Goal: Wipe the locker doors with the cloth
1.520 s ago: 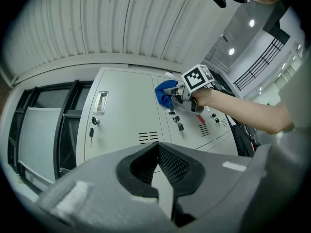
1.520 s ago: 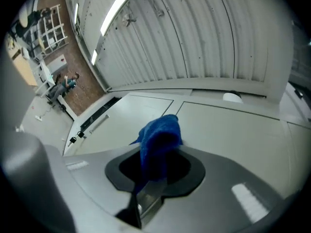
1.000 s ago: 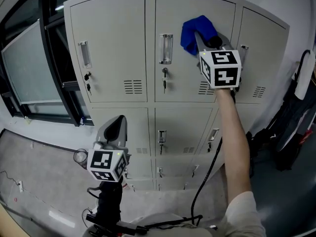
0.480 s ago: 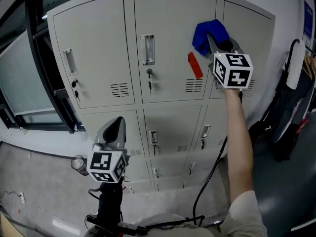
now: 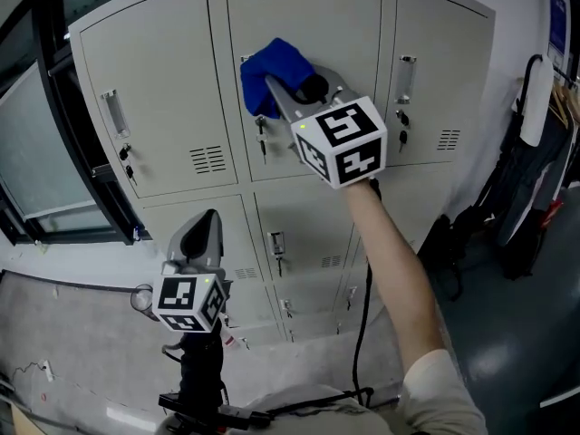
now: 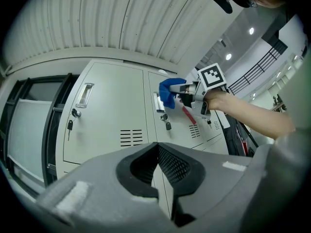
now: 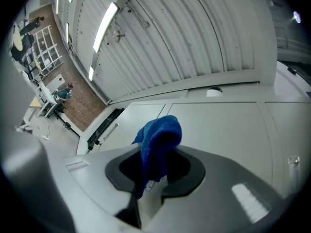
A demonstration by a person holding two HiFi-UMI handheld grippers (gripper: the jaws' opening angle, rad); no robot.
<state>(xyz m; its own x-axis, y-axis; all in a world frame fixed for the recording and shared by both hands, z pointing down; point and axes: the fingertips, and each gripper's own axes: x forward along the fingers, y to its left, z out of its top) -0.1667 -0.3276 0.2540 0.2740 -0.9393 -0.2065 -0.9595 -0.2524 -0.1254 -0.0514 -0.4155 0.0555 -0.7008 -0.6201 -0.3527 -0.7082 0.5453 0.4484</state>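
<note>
a: what is the right gripper (image 5: 275, 87) doing?
b: it is clenching the blue cloth (image 5: 272, 63). in the right gripper view its jaws are pinching a fold of the cloth, which is bunching up above them.
a: and where is the cloth sitting?
b: it is lying against the upper middle locker door (image 5: 313, 25), at that door's upper left, covering the handle area. a key (image 5: 263, 145) is hanging from the lock just below it. the person's bare forearm (image 5: 390, 261) is reaching up behind the gripper.
a: is the left gripper (image 5: 204, 232) holding anything?
b: no, it is hanging low, well apart from the cloth and pointing toward the lockers. its jaws are pressing together on nothing in the left gripper view. the upper left locker door (image 5: 154, 89) is showing beyond them.
</note>
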